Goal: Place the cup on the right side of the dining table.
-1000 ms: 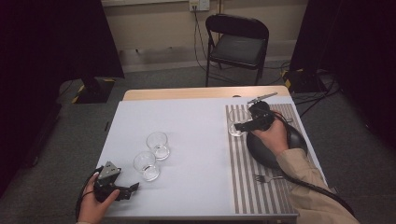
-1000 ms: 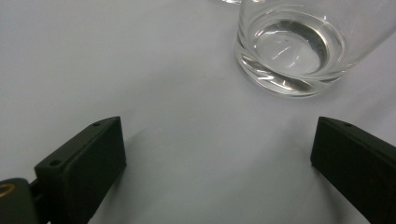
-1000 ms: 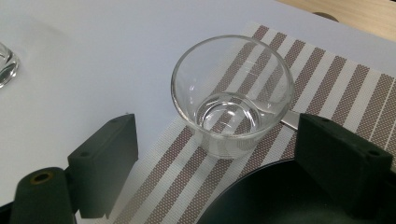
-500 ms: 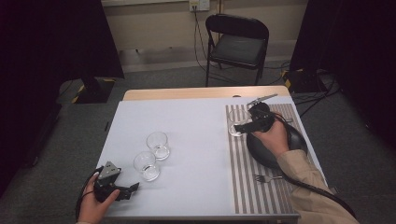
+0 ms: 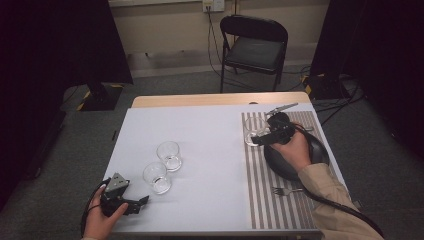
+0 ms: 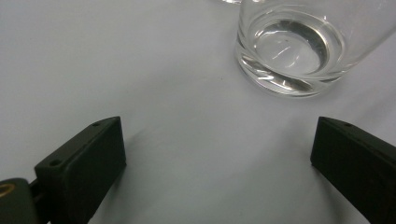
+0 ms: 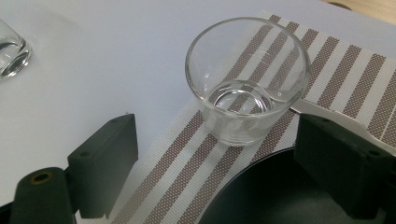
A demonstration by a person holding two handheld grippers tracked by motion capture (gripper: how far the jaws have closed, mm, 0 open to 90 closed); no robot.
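My left claw rests wide open and empty near the table's front edge, two glasses just beyond it. Over on the striped mat, my right claw gapes around nothing — the small glass stands upright just ahead, between the jaws' line, beside the dark plate. I judge this the setting-down step; next I need a clean pull-back without nudging it.

clear glass tumbler, empty, upright, round thick base. stands on the near-left corner of the striped placemat, just beside the dark plate's rim. in the high view the glass sits at the mat's left edge.
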